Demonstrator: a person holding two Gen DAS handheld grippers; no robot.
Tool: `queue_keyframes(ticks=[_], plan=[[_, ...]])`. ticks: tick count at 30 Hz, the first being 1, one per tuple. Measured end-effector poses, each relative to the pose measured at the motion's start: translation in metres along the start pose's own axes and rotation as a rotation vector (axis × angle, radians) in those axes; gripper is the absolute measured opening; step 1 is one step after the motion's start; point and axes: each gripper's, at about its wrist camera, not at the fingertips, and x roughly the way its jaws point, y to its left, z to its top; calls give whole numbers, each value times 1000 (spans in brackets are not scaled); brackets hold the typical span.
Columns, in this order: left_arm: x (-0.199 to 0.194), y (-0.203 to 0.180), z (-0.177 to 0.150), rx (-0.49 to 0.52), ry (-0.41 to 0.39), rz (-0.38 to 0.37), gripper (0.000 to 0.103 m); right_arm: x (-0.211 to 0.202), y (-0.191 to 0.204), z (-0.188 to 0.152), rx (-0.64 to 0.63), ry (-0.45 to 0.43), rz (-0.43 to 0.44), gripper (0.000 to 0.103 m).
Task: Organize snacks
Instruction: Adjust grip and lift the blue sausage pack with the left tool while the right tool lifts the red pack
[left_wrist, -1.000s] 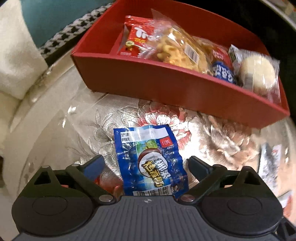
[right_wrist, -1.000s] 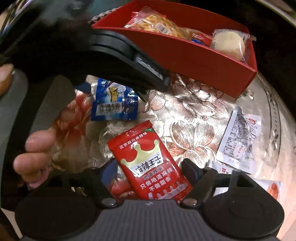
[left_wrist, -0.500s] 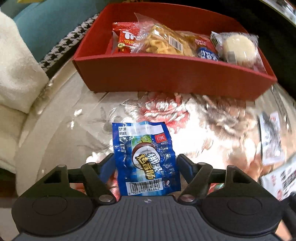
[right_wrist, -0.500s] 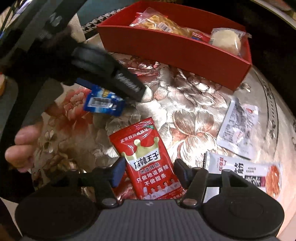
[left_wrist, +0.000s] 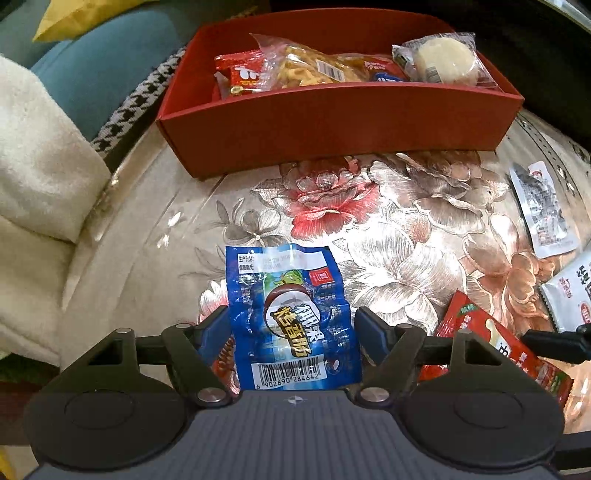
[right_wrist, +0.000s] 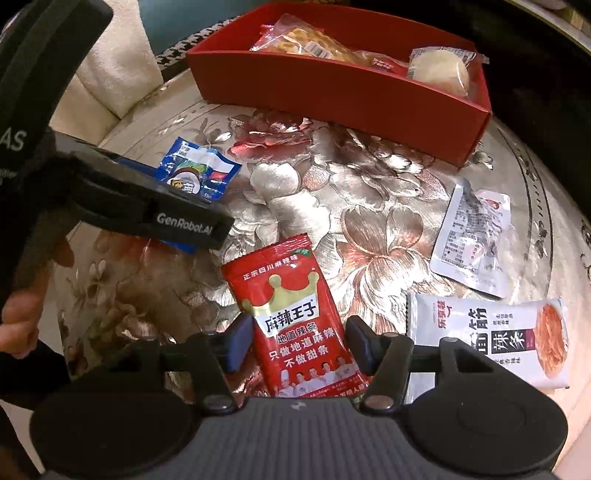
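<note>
A blue sausage packet (left_wrist: 291, 321) lies on the floral tablecloth between the fingers of my left gripper (left_wrist: 291, 328), whose jaws stand open around it. The packet also shows in the right wrist view (right_wrist: 197, 173). A red spicy-strip packet (right_wrist: 295, 321) lies between the open fingers of my right gripper (right_wrist: 297, 339); it also shows in the left wrist view (left_wrist: 495, 343). A red box (left_wrist: 332, 122) at the far side holds several snacks: a red packet (left_wrist: 243, 74), a clear bag of yellow crisps (left_wrist: 314, 66) and a wrapped round pastry (left_wrist: 443, 59).
A silver-white packet (right_wrist: 474, 240) and a white spicy-strip packet (right_wrist: 491, 339) lie on the table to the right. A cream cushion (left_wrist: 33, 166) and a teal seat (left_wrist: 103, 74) sit beyond the table's left edge. The left gripper's body (right_wrist: 147, 210) crosses the right view.
Both grippers pulled back from the red box and their jaws narrowed around their packets. The left gripper shifted left in the right wrist view.
</note>
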Motion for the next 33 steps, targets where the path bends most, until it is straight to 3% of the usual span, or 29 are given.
queue_keyframes(ticks=[4, 7, 9, 25, 28, 33], plan=[[1, -5, 0, 30, -18, 41, 88, 4, 4, -1, -11, -2, 5, 64], [2, -4, 1, 28, -18, 50, 92, 8, 8, -2, -25, -2, 30, 81], [4, -1, 1, 17, -14, 54, 96, 14, 9, -2, -28, 19, 53, 101], [9, 3, 0, -1, -13, 67, 103, 14, 11, -3, -48, 15, 45, 100], [10, 6, 0, -17, -7, 53, 103, 11, 9, -3, -44, 9, 39, 93], [14, 20, 2, -70, 28, -22, 100, 2, 0, -5, -26, -11, 8, 64]])
